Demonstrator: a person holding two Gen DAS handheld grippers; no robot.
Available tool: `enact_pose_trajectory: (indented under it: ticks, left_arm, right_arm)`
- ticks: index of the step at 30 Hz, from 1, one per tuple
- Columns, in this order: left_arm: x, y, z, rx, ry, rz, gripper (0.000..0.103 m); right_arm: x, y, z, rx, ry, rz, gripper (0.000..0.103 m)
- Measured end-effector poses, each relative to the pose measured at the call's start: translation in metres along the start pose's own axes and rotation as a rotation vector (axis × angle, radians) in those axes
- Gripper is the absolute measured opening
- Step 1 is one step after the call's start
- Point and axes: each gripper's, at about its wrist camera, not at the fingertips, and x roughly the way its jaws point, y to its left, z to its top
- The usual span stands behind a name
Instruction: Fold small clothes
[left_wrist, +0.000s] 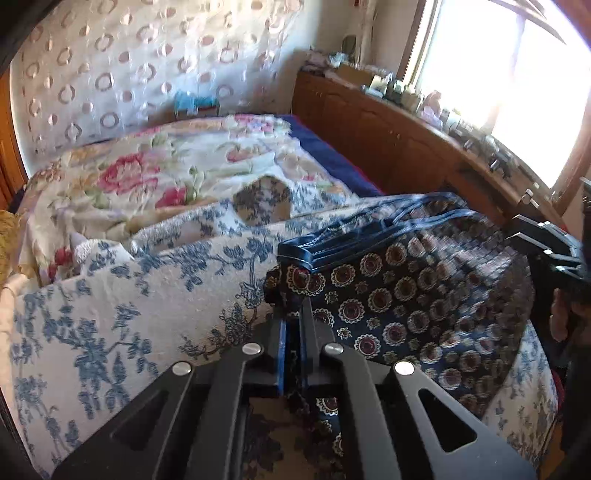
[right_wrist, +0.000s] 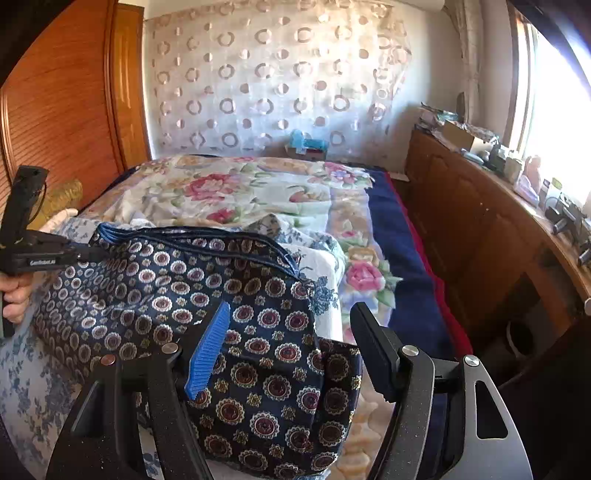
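Observation:
A small navy garment (left_wrist: 406, 295) with round red-and-white medallions and a blue waistband lies on a white cloth with blue flowers (left_wrist: 110, 314) on the bed. My left gripper (left_wrist: 293, 308) is shut on the garment's left corner, with fabric pinched between its blue pads. The right wrist view shows this gripper (right_wrist: 79, 254) at the far left, holding the waistband end. My right gripper (right_wrist: 291, 310) stands open over the garment (right_wrist: 166, 280) at its right end. One blue pad (right_wrist: 210, 347) rests above the cloth, and neither pad presses on it.
A floral bedspread (right_wrist: 240, 192) and a navy blanket (right_wrist: 399, 258) cover the bed behind. A wooden cabinet (right_wrist: 461, 221) with clutter on top runs along the right under a bright window. A wooden wardrobe (right_wrist: 66, 103) stands on the left. A hand (right_wrist: 14, 295) grips the left tool.

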Motion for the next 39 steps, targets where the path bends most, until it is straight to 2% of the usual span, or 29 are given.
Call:
enact_pose_trajectory:
  ticks: [6, 9, 13, 18, 23, 26, 28, 30, 32, 33, 37, 39]
  left_arm:
    - [-0.042, 0.013, 0.002, -0.022, -0.078, 0.001, 0.002]
    - [-0.053, 0.024, 0.000, -0.024, -0.096, 0.041, 0.002]
    - [-0.048, 0.039, -0.007, -0.039, -0.084, 0.064, 0.002]
    - [-0.036, 0.041, -0.014, -0.017, -0.071, 0.087, 0.002]
    - [-0.035, 0.043, -0.015, -0.030, -0.066, 0.066, 0.002]
    - [-0.034, 0.046, -0.016, -0.035, -0.064, 0.059, 0.002]
    - [-0.032, 0.047, -0.016, -0.037, -0.060, 0.057, 0.002]
    - [-0.030, 0.048, -0.016, -0.038, -0.055, 0.055, 0.002]
    - [-0.030, 0.048, -0.016, -0.035, -0.055, 0.053, 0.002]
    - [-0.030, 0.047, -0.017, -0.029, -0.058, 0.052, 0.002]
    - [-0.033, 0.038, -0.016, 0.013, -0.067, 0.051, 0.002]
    - [-0.040, 0.033, -0.015, 0.014, -0.081, 0.044, 0.002]
  right_arm:
    - [0.003, 0.004, 0.005, -0.006, -0.003, 0.026, 0.070]
    - [0.009, 0.009, 0.010, 0.001, 0.007, 0.066, 0.071]
    - [0.030, 0.020, 0.016, -0.007, 0.047, 0.113, 0.073]
    - [0.063, 0.024, 0.020, 0.022, 0.114, 0.127, 0.073]
    - [0.085, 0.017, 0.022, 0.081, 0.171, 0.152, 0.073]
    - [0.093, 0.020, 0.020, 0.081, 0.198, 0.189, 0.073]
    - [0.095, 0.026, 0.020, 0.059, 0.198, 0.183, 0.072]
    - [0.095, 0.032, 0.021, 0.048, 0.200, 0.191, 0.065]
    - [0.095, 0.036, 0.020, 0.042, 0.199, 0.200, 0.052]
    - [0.093, 0.039, 0.019, 0.037, 0.197, 0.204, 0.049]
    - [0.090, 0.042, 0.015, 0.048, 0.203, 0.258, 0.017]
    - [0.086, 0.045, 0.014, 0.046, 0.194, 0.272, 0.013]
